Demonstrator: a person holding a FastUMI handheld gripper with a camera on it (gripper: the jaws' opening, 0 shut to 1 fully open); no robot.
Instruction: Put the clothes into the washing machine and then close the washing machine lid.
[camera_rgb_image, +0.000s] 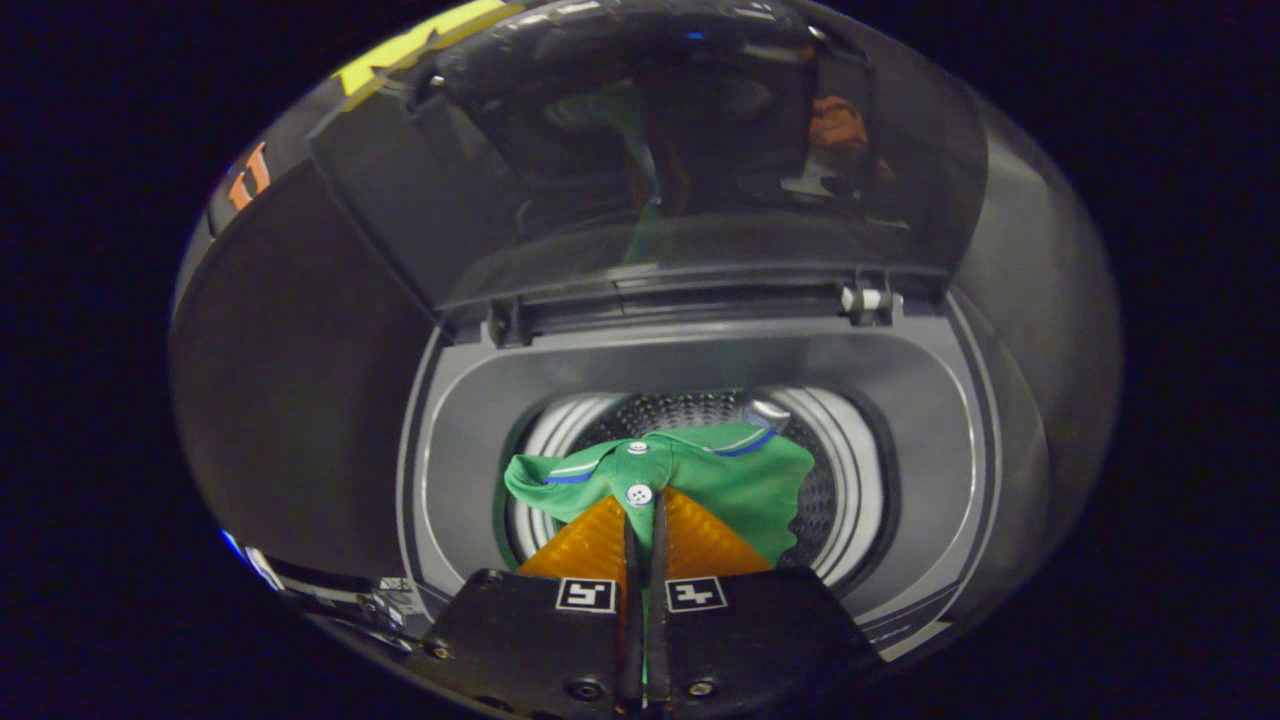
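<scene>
A green polo shirt (740, 480) with white buttons and blue-white collar trim hangs from my gripper (643, 520), whose two orange fingers (585, 545) are shut on the cloth near the button placket. The shirt is held right over the round steel drum (700, 410) of a top-loading washing machine (470, 440). The machine's dark see-through lid (700, 150) stands raised at the back, beyond the drum, and mirrors the green shirt faintly.
The grey top rim (940, 420) of the machine rings the drum opening. Lid hinges (868, 300) sit along the back edge. Black booth cloth (290, 380) hangs to the left of the machine.
</scene>
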